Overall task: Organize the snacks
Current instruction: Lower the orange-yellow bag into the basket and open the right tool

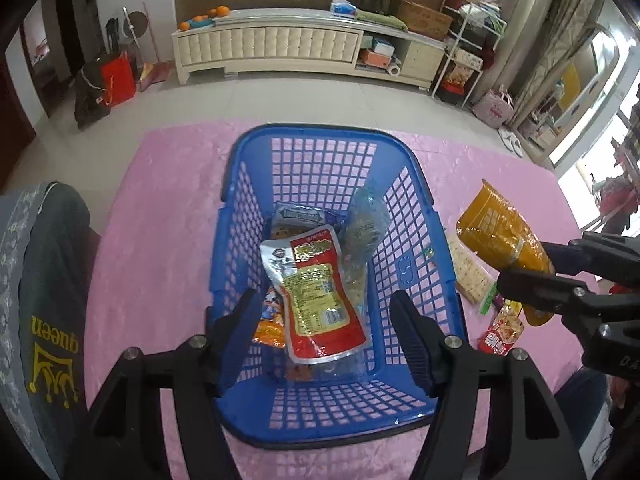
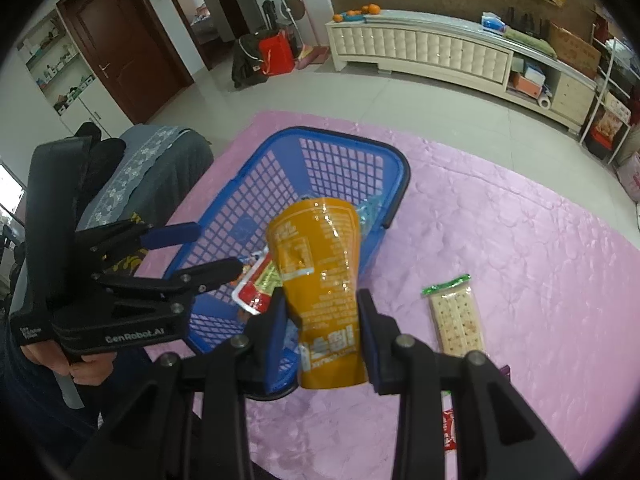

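Observation:
A blue plastic basket (image 1: 404,216) stands on the pink tablecloth and holds several snack packs, with a red and silver pouch (image 1: 320,300) on top. My left gripper (image 1: 326,316) is open and empty above the basket's near end. My right gripper (image 2: 322,320) is shut on an orange snack bag (image 2: 320,268) and holds it in the air beside the basket's (image 2: 280,184) right rim. The bag also shows in the left wrist view (image 1: 500,232). A cracker pack (image 2: 456,320) and a small red pack (image 1: 502,330) lie on the cloth right of the basket.
The pink cloth (image 2: 520,240) covers the table to its far edge. A chair with a grey garment (image 1: 44,280) stands at the left. A white low cabinet (image 1: 280,48) lines the far wall across tiled floor.

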The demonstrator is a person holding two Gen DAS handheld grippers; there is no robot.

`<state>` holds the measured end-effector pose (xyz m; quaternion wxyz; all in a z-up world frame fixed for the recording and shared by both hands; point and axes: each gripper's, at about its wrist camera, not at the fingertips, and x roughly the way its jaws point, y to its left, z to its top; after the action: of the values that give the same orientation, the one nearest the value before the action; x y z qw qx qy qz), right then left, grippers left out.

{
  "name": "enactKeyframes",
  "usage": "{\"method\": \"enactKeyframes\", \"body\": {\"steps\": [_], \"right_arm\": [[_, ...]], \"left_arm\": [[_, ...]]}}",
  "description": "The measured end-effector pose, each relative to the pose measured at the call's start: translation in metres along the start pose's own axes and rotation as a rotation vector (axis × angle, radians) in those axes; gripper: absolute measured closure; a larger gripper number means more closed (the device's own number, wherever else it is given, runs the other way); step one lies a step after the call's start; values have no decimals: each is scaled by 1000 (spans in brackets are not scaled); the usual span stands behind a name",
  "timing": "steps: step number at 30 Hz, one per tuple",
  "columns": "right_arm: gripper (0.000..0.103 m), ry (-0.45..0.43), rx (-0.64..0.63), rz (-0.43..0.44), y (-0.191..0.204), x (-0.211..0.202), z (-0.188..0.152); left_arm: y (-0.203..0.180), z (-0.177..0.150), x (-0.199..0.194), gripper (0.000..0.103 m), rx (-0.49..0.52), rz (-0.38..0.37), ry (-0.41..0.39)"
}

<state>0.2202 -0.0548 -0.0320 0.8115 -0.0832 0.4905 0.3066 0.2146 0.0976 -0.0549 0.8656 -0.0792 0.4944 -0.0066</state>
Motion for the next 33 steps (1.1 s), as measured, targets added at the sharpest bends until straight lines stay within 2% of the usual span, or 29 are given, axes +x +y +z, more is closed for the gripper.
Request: {"method": "enactKeyframes", "body": {"steps": [4, 10, 16, 25, 27, 29, 31, 33], "right_arm": [[64, -12, -42, -3, 10, 0, 5], [64, 19, -77, -13, 18, 22, 23], [64, 65, -125, -31, 30, 57, 39], [64, 129, -173, -67, 41, 110, 58], [64, 128, -214, -114, 46, 120, 64], [52, 104, -300, -222, 54, 129, 68], [19, 94, -340, -278, 56, 134, 70], [15, 98, -317, -255, 53, 133, 68]], "left_arm": [[10, -2, -10, 38, 3, 24, -19], [28, -2, -13, 38, -9, 29, -25], [47, 2, -4, 38, -15, 44, -34], [77, 4, 20, 38, -70, 15, -4], [83, 3, 22, 38, -83, 12, -5], [90, 1, 23, 38, -97, 14, -2], [93, -2, 22, 38, -100, 21, 3], [93, -6, 18, 38, -99, 25, 1]]}}
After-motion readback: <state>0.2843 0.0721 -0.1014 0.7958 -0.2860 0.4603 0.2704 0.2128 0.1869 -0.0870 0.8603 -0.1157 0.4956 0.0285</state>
